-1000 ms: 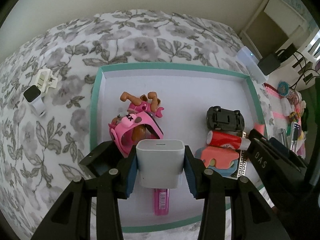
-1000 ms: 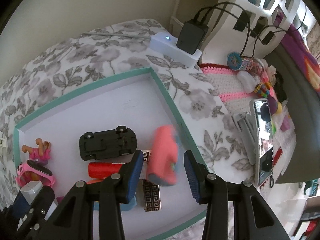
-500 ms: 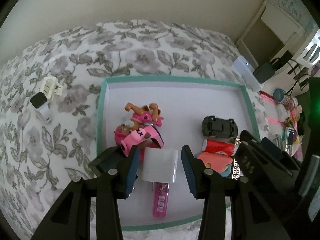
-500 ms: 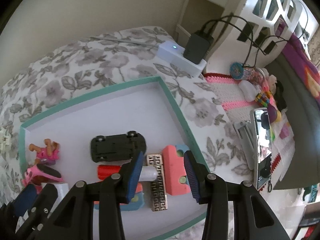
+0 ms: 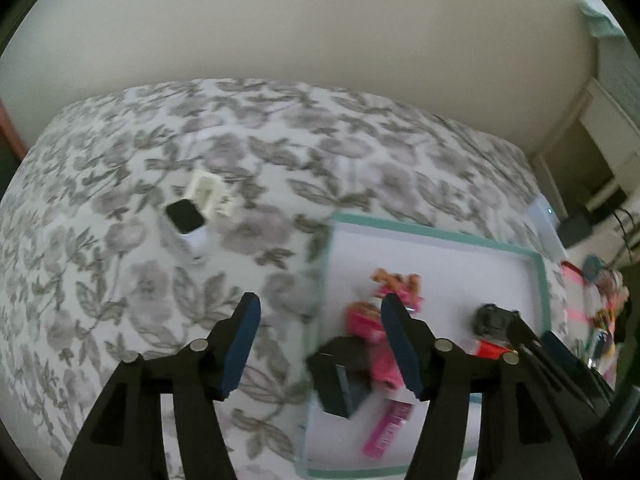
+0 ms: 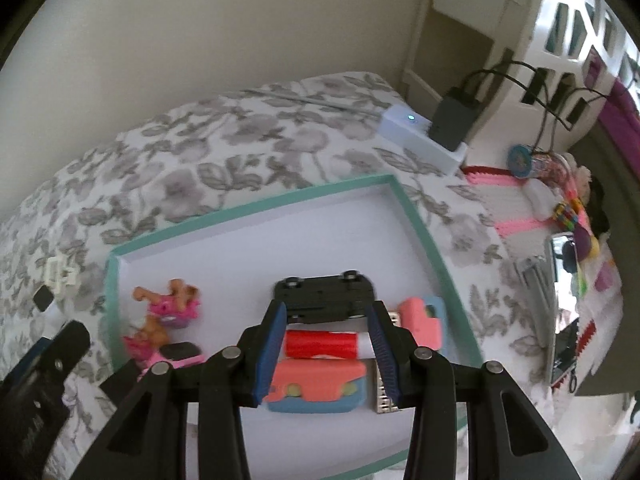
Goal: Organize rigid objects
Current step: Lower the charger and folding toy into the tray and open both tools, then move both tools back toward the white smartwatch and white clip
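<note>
Black toy car point(image 6: 324, 294) sharp at right wrist; left blurs it.

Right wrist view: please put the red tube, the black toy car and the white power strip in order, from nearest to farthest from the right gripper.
1. Red tube: lying crosswise in the tray, seen between the fingers of the right gripper.
2. Black toy car: just beyond the tube, still in the tray.
3. White power strip: outside the tray, far upper right on the floral cover.

In the lower middle of the frame the right gripper point(image 6: 326, 344) hangs empty, jaws apart, above a teal-rimmed tray point(image 6: 256, 210) holding a black toy car point(image 6: 324, 294) and a red tube point(image 6: 320, 345).
</note>
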`<state>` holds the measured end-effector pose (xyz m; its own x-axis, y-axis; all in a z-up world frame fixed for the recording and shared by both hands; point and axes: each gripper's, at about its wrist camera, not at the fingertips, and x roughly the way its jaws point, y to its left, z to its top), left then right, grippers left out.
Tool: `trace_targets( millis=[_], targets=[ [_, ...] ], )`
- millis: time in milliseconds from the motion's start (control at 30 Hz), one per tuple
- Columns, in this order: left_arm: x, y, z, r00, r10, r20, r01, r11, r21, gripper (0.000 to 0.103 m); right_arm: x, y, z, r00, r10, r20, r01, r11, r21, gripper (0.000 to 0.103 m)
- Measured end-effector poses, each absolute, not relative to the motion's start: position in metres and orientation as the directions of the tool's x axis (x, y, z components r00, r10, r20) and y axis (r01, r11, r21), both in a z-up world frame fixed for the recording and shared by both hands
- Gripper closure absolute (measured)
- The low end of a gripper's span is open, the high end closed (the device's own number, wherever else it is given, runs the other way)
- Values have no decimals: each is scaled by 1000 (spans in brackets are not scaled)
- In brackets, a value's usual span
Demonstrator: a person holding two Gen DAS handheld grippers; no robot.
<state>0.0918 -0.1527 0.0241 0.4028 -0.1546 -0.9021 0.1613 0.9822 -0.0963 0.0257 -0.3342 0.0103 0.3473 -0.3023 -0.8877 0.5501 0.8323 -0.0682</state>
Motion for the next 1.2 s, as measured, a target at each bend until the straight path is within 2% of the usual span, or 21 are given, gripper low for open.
trace_targets(
  millis=[233, 333, 367, 400, 433, 733, 1000, 1200],
  targets=[
    [104, -114, 15, 399, -109, -910, 54, 994, -96, 33, 34, -307, 16, 408, -234, -882, 471, 882, -16, 57],
    [108, -97, 12, 399, -98, -912, 5, 994, -105, 18, 39, -292, 17, 424, -213, -880, 431, 902, -11, 56],
    [109, -91, 11, 399, -94, -912, -14, 994, -109, 18, 40, -288, 17, 429, -204, -880, 419, 908, -6, 50],
    [110, -86, 10, 398, -91, -913, -28, 993, -111, 18, 41, -284, 17, 436, -197, -878, 408, 913, -2, 40],
    [110, -81, 10, 397, -87, -914, -45, 992, -114, 17, 41, -281, 18, 441, -194, -876, 402, 916, -1, 36],
    [119, -35, 3, 392, -5, -920, -178, 981, -81, 11, 45, -266, 18, 462, -148, -874, 360, 933, 33, 27],
    [121, -11, 2, 393, 15, -919, -250, 964, -91, 11, 49, -248, 16, 476, -117, -872, 310, 950, 41, 4],
    [124, -1, 5, 407, 69, -911, -263, 964, -44, 11, 51, -239, 14, 484, -87, -871, 290, 955, 65, 0]
  ],
)
